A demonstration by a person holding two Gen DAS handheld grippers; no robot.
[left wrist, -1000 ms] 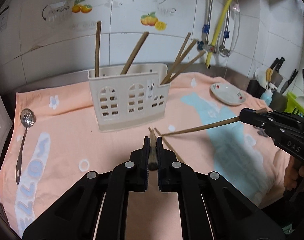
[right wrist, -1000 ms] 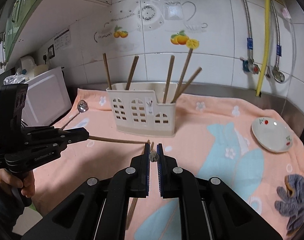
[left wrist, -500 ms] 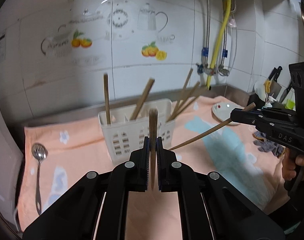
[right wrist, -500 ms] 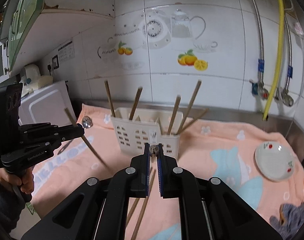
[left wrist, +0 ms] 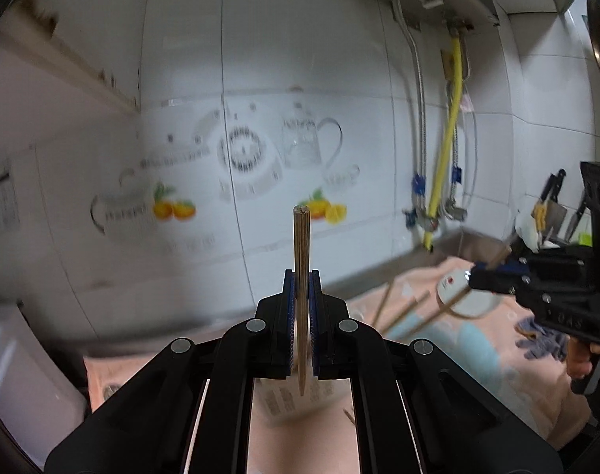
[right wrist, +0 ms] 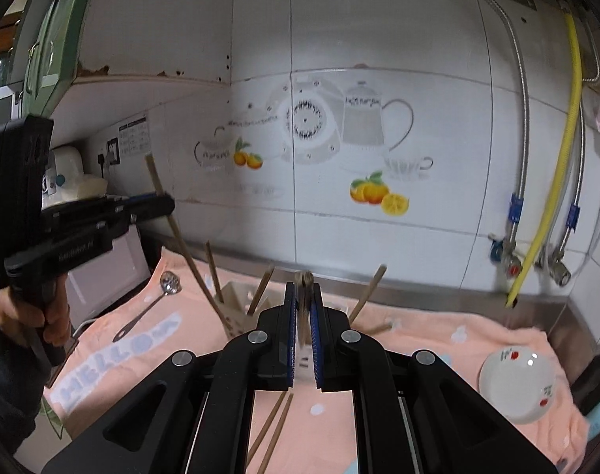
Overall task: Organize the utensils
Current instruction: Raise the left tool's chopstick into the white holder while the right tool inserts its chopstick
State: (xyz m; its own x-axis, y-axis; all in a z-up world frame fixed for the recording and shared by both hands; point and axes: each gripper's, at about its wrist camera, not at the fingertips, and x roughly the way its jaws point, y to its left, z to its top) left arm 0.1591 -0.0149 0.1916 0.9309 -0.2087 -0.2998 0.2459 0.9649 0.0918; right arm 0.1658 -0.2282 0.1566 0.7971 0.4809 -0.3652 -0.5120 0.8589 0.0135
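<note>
White glossy wall tiles (right wrist: 339,59) printed with teapots and oranges fill the background, and below them we see a peach-coloured towel (right wrist: 438,339) with pale blue lettering spread over the counter. On it stands a cream plastic utensil caddy with arched cut-outs (right wrist: 237,312), mostly hidden behind our right gripper (right wrist: 304,316). Several brown wooden chopsticks lean out of its compartments: one tall stick (right wrist: 213,272) at its left end, another (right wrist: 260,290) tilting right near the middle, and a third (right wrist: 367,292) slanting up and right from the far end. Which compartment each sits in we cannot tell.

Our left gripper (left wrist: 302,324) is clamped on a single wooden chopstick (left wrist: 301,276), jaws nearly together. Its long axis is upright, blunt end up against the tiles, tapered tip down over the caddy (left wrist: 288,399). Our right gripper pinches a second brown chopstick (right wrist: 303,288) end-on, jaws narrow; in the left wrist view that stick (left wrist: 458,300) slants down and left.

Two more loose chopsticks (right wrist: 272,430) lie on the towel close to us. A slotted metal spoon (right wrist: 154,308) rests left of the caddy, and a small white dish with red dots (right wrist: 517,387) sits well to the right.
</note>
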